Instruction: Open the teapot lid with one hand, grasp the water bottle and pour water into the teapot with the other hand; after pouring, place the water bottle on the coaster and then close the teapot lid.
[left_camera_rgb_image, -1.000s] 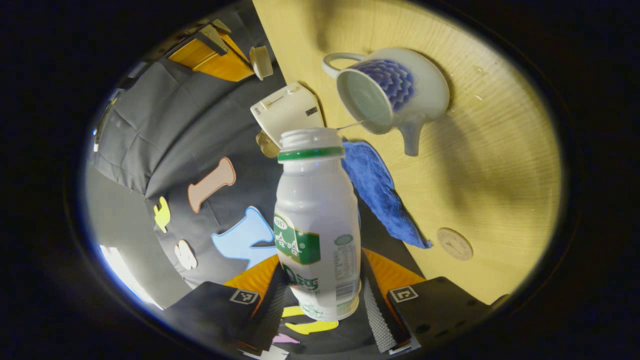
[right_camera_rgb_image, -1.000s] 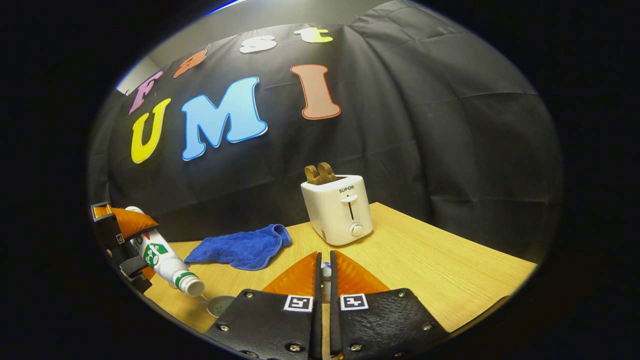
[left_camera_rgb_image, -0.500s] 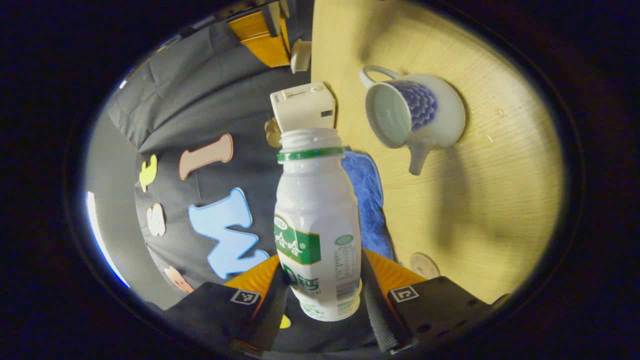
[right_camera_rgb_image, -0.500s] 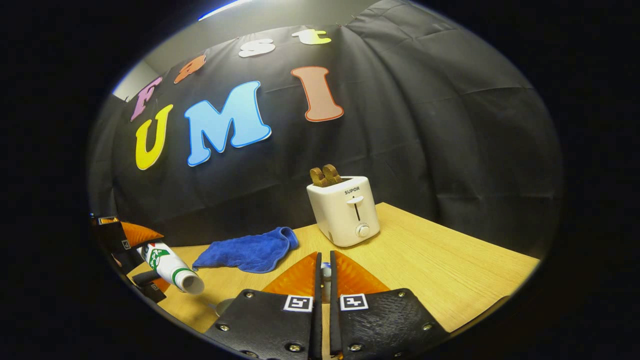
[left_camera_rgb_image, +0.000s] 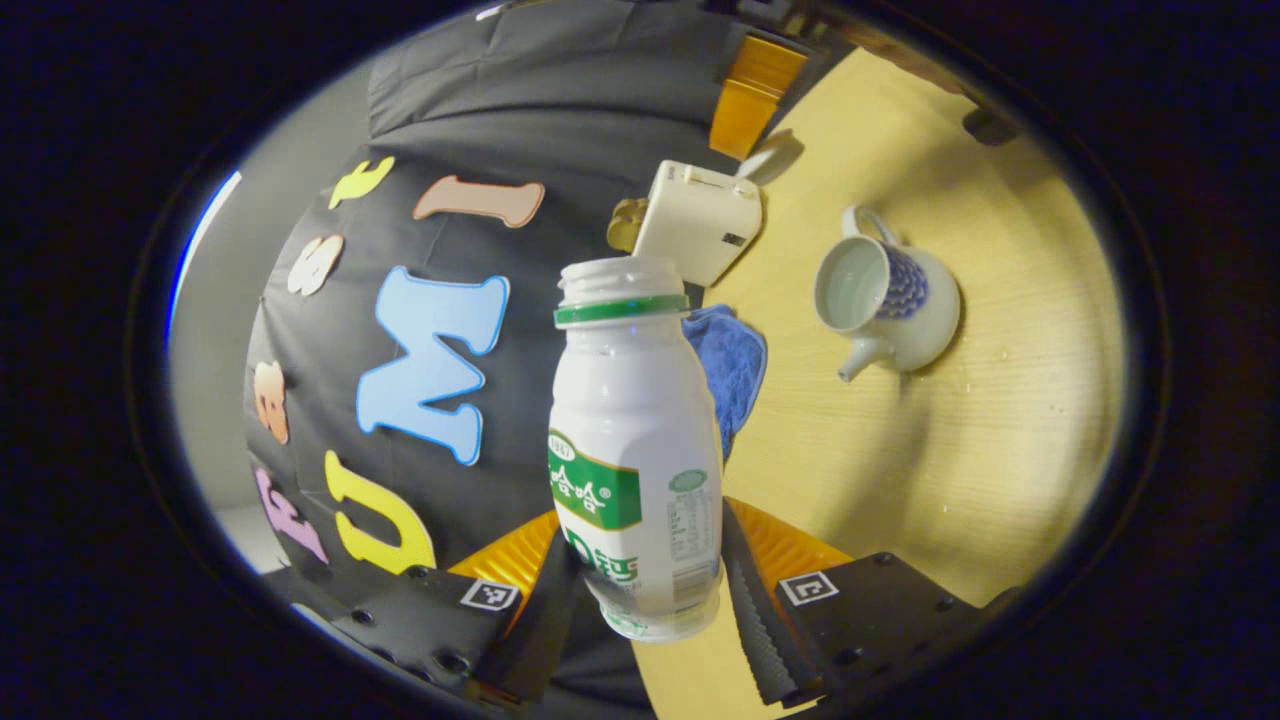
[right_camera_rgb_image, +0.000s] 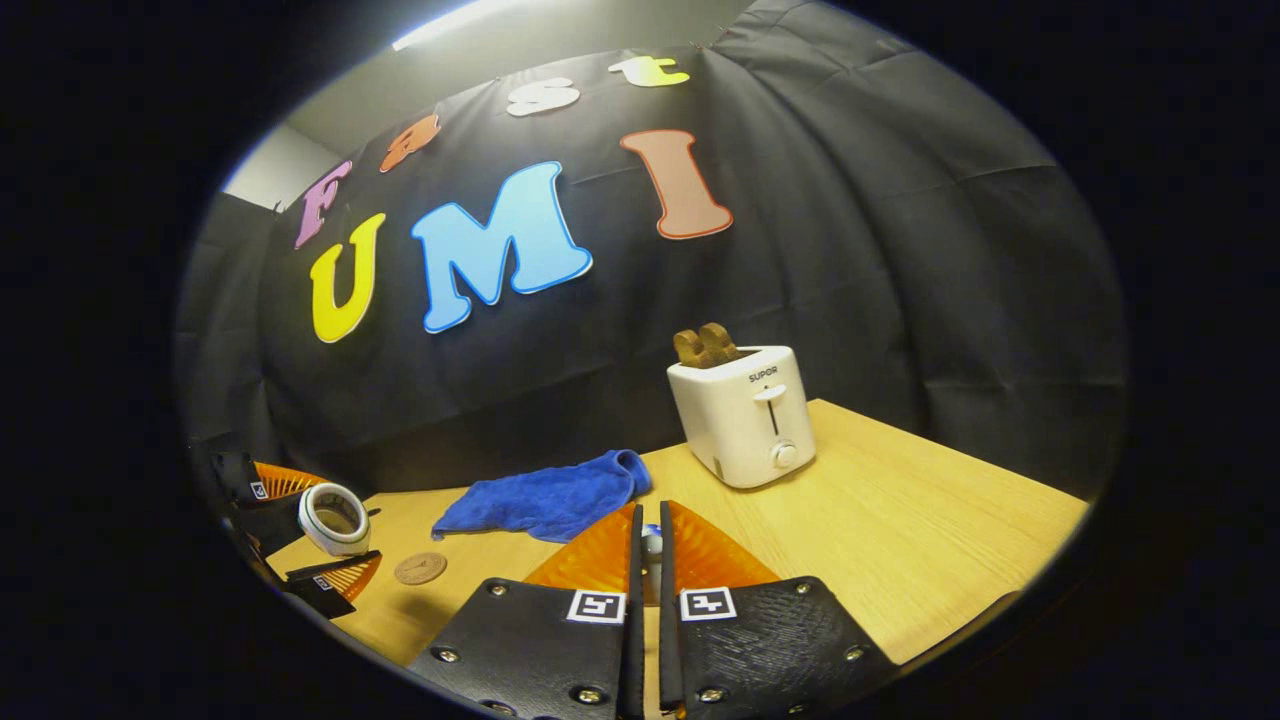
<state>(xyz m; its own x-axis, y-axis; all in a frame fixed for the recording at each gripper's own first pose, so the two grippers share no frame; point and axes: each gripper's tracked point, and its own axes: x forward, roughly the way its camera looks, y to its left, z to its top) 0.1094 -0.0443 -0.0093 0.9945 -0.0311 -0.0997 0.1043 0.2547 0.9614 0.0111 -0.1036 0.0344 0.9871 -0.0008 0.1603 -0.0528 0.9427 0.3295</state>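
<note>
both tongs (left_camera_rgb_image: 650, 610) around bottle (left_camera_rgb_image: 633, 450)

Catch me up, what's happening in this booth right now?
A person works two tools. The left hand-held gripper is shut on an uncapped water bottle, held off to the side of the open teapot on the wooden table. The right hand-held gripper is closed on a small knob, apparently the teapot lid, held up off the table. The coaster lies bare near the blue cloth and toaster.
</note>
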